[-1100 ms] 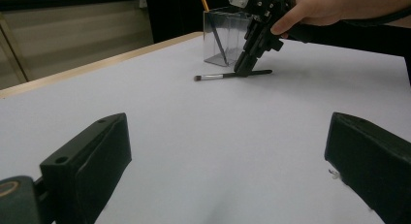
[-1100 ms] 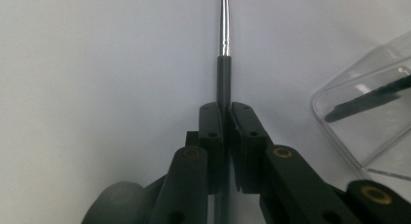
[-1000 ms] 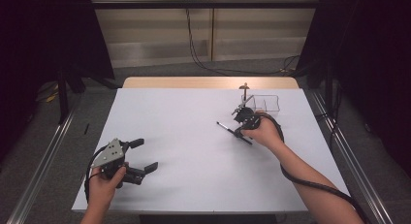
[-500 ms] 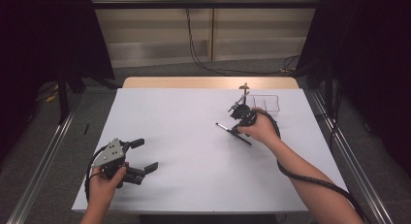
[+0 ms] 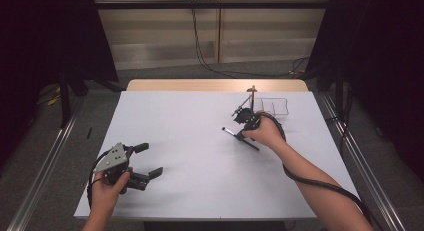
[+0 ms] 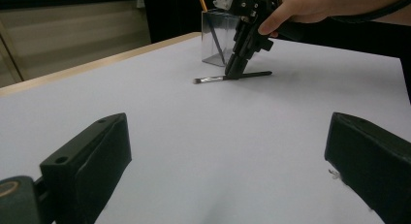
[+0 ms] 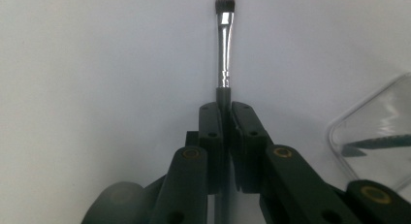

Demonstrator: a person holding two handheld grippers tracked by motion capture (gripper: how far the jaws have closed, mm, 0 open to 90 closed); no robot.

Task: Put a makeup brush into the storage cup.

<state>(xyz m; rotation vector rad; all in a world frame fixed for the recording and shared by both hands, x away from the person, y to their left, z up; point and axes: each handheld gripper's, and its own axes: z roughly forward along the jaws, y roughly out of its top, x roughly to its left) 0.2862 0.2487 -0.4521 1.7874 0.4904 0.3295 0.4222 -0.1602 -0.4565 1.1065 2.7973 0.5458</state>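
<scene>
My right gripper (image 5: pixel 241 135), right of centre, clamps a makeup brush (image 5: pixel 240 138) lying flat on the white table (image 5: pixel 190 141); a clear organizer (image 5: pixel 274 106) stands just behind. My left gripper (image 5: pixel 146 161), lower left, gapes empty.

grippers: two, a left gripper (image 5: pixel 145 167) and a right gripper (image 5: pixel 239 136)
hands: two, one on each gripper
makeup brushes flat on the table: one brush (image 7: pixel 224 49)
clear holders: one clear container (image 5: pixel 274 106), at the far right of the table
compartments in that container: two visible, maybe more, hard to tell
tools standing in the container: one pencil-like stick (image 6: pixel 201 0)
tables: one white table (image 5: pixel 200 156)
</scene>
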